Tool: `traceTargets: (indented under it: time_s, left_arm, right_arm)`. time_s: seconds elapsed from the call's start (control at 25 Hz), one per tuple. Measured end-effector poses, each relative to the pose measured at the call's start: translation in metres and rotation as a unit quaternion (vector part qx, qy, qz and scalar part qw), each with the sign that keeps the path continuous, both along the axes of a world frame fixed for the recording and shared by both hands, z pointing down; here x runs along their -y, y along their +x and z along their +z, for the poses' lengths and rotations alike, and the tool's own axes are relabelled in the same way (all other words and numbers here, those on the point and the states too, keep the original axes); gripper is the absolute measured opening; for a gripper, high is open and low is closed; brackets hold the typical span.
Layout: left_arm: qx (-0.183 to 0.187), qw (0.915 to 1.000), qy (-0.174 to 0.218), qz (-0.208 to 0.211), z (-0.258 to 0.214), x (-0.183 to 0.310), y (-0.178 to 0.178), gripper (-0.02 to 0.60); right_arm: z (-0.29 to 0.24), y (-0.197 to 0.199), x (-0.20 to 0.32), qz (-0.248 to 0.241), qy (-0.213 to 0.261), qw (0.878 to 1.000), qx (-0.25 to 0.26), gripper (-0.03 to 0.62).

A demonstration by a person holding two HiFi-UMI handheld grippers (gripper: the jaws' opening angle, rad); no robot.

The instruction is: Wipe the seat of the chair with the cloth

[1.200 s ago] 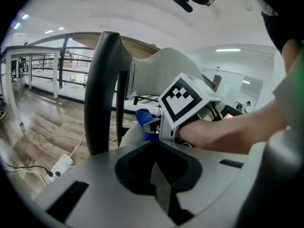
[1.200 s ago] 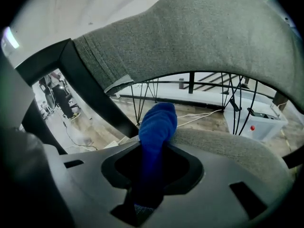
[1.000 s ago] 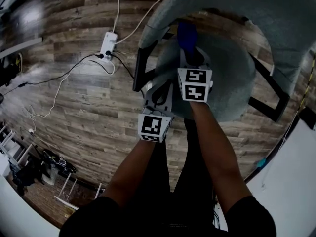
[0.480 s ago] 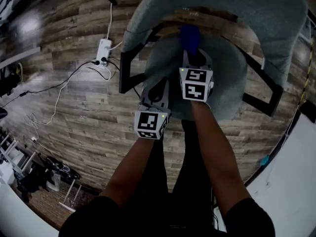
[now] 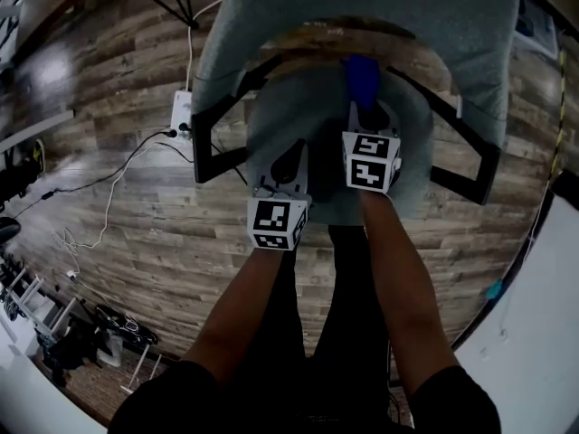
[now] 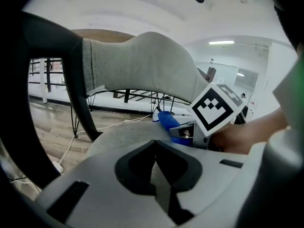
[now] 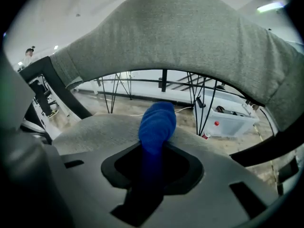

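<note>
One second on, right gripper (image 5: pixel 366 117) and cloth (image 5: pixel 362 78) sit farther right across seat (image 5: pixel 279 120).

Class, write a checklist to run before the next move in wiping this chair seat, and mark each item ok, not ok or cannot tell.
1. Grip, right tool shut on blue cloth: ok.
2. Place, blue cloth over rear of seat, below backrest: ok.
3. Contact, blue cloth on seat: cannot tell.
4. Spare left tool shut, empty: ok.
5. Path, left tool over front-left of seat: not ok.
</note>
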State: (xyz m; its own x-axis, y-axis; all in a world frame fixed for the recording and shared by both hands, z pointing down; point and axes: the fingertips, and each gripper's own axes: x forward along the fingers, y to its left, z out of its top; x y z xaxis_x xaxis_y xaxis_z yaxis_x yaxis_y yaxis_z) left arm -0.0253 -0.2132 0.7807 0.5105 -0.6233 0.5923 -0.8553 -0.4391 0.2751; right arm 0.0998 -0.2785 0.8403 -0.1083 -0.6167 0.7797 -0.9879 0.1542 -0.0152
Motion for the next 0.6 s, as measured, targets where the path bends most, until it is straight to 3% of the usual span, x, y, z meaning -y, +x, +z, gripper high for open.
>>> traceTargets:
  time_s: [0.6]
  left_arm:
    - [0.002,0.9991,0.030,0.029,-0.013,0.028,0.042,0.006]
  right_arm:
    - [0.001,0.094,-0.023,0.086,0.001,0.996,-0.006,0.107]
